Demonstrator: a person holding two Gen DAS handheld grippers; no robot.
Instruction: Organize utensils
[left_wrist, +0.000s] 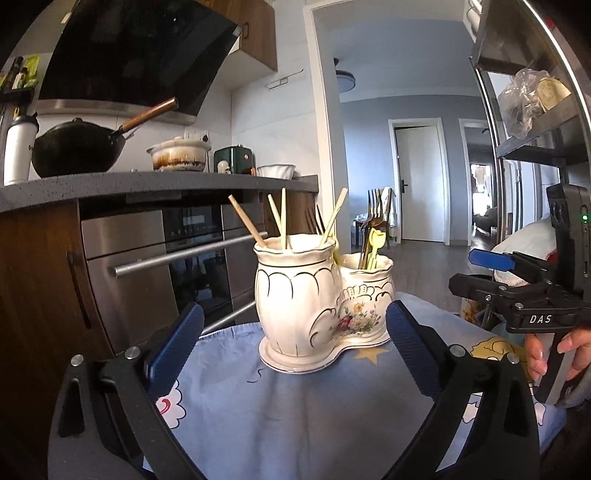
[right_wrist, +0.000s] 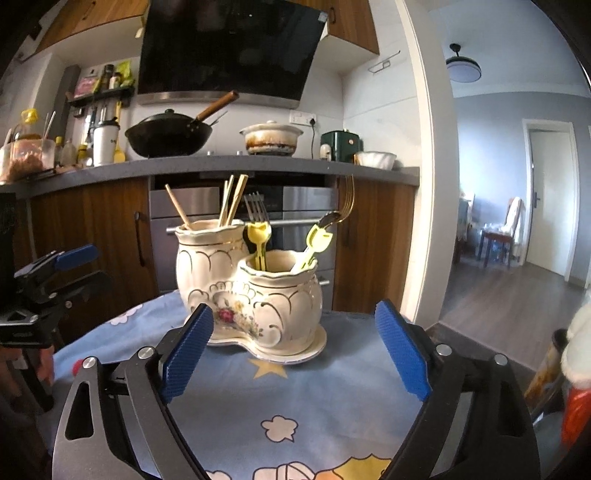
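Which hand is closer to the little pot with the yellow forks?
Probably right: the small pot sits nearest the right gripper, while the taller chopstick pot faces the left gripper. Both jaws stand open.

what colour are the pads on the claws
Blue, ribbed; clearest in the right wrist view on the right claw pads.

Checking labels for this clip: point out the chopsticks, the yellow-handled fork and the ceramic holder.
chopsticks (right_wrist: 232, 201), right wrist view, on the paired shafts above the taller pot.
yellow-handled fork (right_wrist: 259, 233), right wrist view, on its yellow handle.
ceramic holder (left_wrist: 295, 295), left wrist view, on the taller pot's wall.
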